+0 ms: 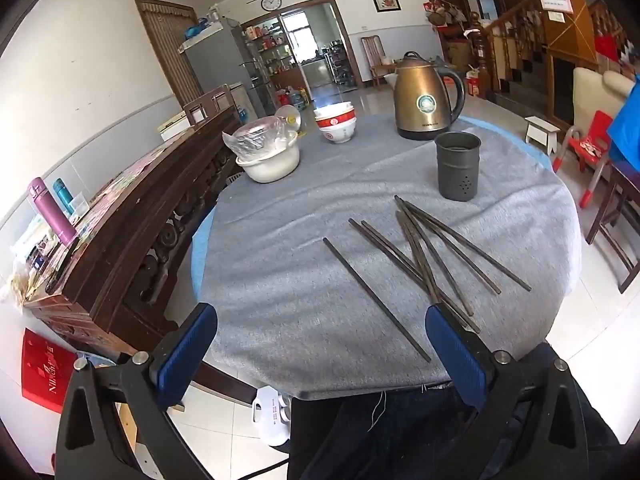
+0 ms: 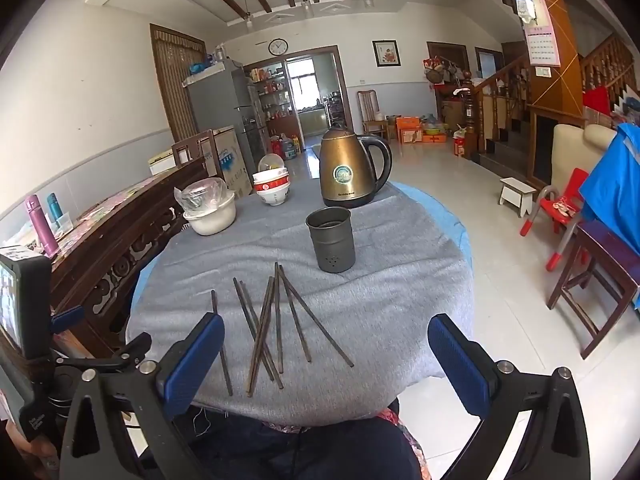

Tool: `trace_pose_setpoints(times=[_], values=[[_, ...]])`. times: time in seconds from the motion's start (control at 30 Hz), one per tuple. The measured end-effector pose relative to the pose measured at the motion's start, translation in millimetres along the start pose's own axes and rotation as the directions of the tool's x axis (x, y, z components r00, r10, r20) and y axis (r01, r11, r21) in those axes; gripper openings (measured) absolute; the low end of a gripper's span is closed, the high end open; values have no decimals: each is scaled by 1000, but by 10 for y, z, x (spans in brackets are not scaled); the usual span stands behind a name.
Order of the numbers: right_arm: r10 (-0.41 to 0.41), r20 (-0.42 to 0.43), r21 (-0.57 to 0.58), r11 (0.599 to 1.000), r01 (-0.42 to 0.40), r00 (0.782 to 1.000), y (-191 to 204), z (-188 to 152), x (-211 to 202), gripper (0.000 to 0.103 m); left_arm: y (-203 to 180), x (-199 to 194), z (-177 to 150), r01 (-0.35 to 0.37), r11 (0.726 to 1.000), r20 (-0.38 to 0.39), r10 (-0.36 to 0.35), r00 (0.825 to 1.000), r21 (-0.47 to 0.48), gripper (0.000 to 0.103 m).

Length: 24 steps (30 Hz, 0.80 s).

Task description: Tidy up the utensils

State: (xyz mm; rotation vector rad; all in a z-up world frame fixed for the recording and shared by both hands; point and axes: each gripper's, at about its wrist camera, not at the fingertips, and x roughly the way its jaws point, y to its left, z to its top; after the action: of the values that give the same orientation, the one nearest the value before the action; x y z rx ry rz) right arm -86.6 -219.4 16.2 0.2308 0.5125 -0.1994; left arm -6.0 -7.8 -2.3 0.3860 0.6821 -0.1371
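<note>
Dark chopsticks (image 2: 264,332) lie scattered on the grey cloth just short of the grey holder (image 2: 330,239), ahead of both empty, wide-apart grippers, left gripper (image 1: 320,344) and right gripper (image 2: 326,354).

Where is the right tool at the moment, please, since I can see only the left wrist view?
Observer: The right tool is open and empty. It hangs over the near edge of the grey cloth, with the chopsticks lying just ahead of it.
Operator: Thank you. My left tool hides the near ends of the crossed chopsticks. Do they overhang the edge?
Observer: No. In the right wrist view those ends rest on the grey cloth, just short of its edge.
</note>
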Motion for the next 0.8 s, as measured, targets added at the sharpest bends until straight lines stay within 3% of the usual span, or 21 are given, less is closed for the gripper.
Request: trace_pose_setpoints(times=[0.57, 0.8], values=[[31, 8, -14, 999, -30, 1000, 149, -22, 36, 103, 113, 82, 2, 8, 1000, 3, -8, 1000, -28, 103], [82, -7, -35, 996, -82, 997, 227, 10, 148, 103, 408, 229, 47, -9, 996, -21, 8, 1000, -91, 103]])
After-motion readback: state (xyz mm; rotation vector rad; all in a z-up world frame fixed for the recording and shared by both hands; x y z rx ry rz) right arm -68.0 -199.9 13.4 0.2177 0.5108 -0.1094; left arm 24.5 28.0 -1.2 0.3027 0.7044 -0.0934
